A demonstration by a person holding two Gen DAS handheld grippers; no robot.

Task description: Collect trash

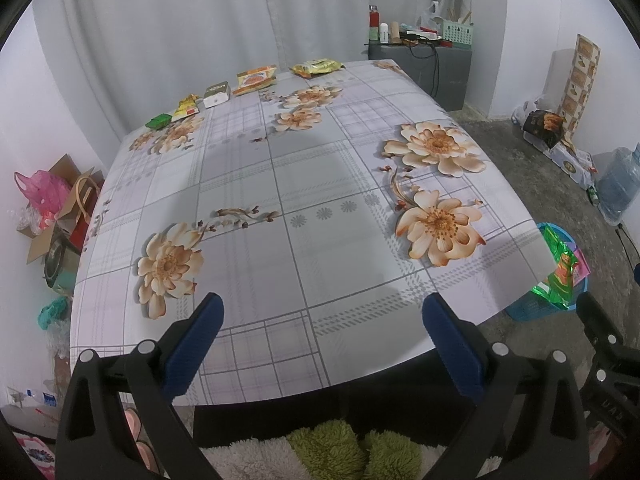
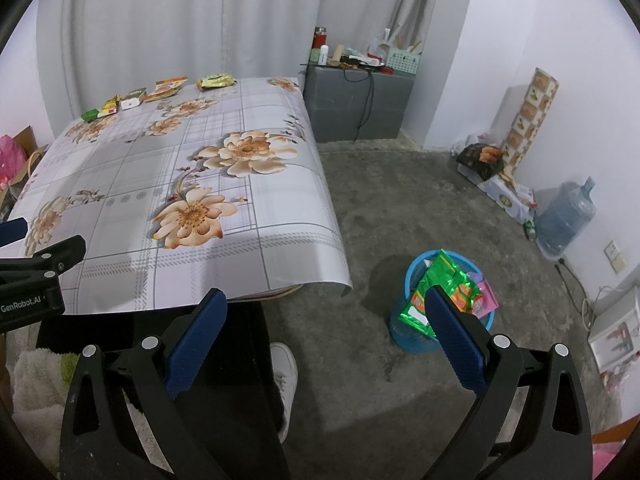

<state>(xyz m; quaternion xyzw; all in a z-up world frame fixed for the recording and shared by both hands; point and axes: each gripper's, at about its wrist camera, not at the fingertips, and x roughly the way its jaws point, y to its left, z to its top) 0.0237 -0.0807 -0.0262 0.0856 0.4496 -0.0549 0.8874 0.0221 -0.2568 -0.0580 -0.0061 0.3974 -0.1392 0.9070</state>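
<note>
Several pieces of trash lie in a row along the table's far edge: a green box (image 1: 157,121), a yellow wrapper (image 1: 186,107), a white box (image 1: 216,95), an orange packet (image 1: 255,79) and a yellow-green packet (image 1: 317,67). The same row shows far off in the right wrist view, from the green box (image 2: 90,114) to the yellow-green packet (image 2: 216,81). My left gripper (image 1: 322,322) is open over the table's near edge, holding nothing. My right gripper (image 2: 325,316) is open above the floor, just left of a blue basket (image 2: 412,336) stuffed with green and pink wrappers (image 2: 440,280). The basket (image 1: 532,310) also shows in the left wrist view.
A floral cloth covers the table (image 1: 304,208). A grey cabinet (image 2: 356,104) with bottles stands at the back. A water jug (image 2: 566,216) and bags (image 2: 482,160) sit by the right wall. Cardboard and a pink bag (image 1: 40,196) crowd the table's left side. A white shoe (image 2: 286,376) is below.
</note>
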